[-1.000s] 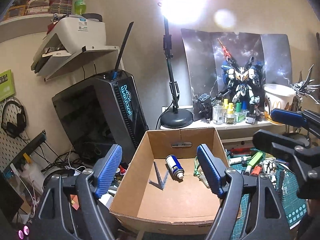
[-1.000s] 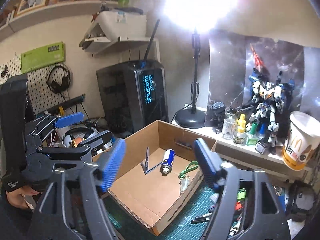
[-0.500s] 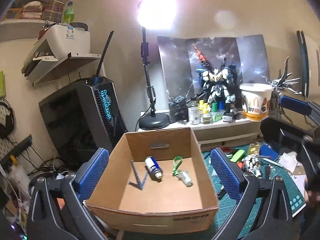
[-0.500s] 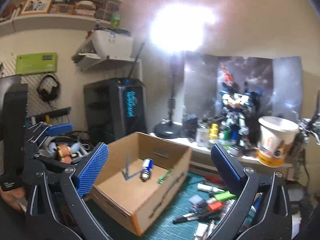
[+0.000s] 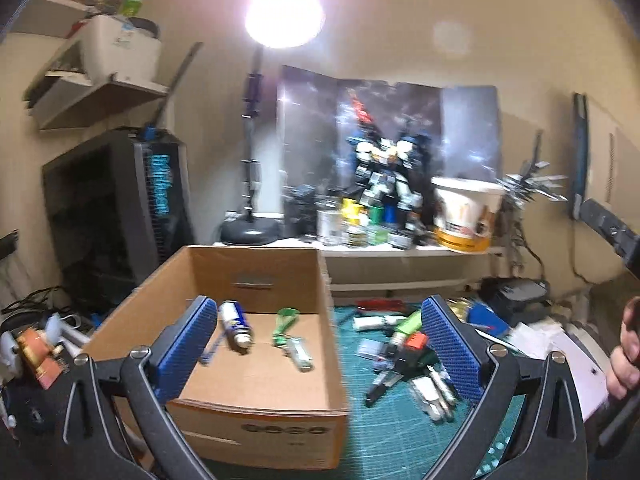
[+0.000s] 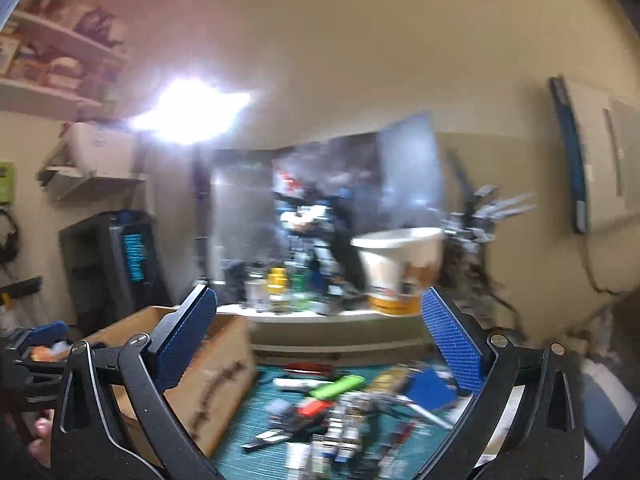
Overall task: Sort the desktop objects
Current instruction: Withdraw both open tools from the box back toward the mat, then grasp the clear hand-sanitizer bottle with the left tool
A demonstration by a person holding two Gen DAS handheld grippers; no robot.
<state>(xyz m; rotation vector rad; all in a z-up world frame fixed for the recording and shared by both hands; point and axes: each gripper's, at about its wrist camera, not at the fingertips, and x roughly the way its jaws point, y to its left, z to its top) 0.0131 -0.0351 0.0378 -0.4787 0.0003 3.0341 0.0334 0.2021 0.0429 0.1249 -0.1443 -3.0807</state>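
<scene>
Both hand-held grippers, left and right, spread wide, holding nothing. Cardboard box at 7 o'clock holds spray can and green-strapped item. Loose clutter lies on green mat at 5 o'clock, likely awaiting boxing.

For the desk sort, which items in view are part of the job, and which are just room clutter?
Part of the job:
- cardboard box
- spray can lying in the box
- green strap lying in the box
- loose pile on the green mat
- left claw and right claw, both open and empty

Just lying about:
- robot model
- paper bucket
- desk lamp
- computer tower
</scene>
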